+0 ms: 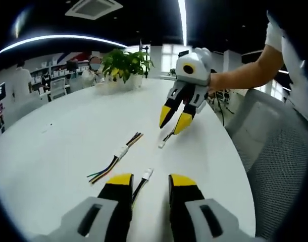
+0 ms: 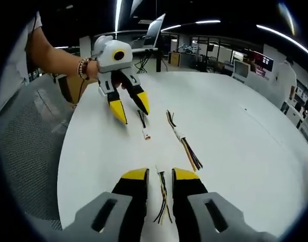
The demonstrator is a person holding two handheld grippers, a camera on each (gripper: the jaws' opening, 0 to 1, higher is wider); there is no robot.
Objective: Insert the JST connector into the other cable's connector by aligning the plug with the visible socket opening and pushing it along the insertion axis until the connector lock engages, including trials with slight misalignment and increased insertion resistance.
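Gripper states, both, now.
Left gripper: open, astride a cable on the table, not gripping.
Right gripper: open, astride another cable, not gripping.

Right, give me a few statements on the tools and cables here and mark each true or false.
1. The left tool and right tool are both open. True.
2. The left tool grips a white connector. False: it lies on the table between the open jaws.
3. A potted plant stands on the table. True.
4. The cables at the two tools are already plugged together. False: the second connector lies apart, by the right tool.
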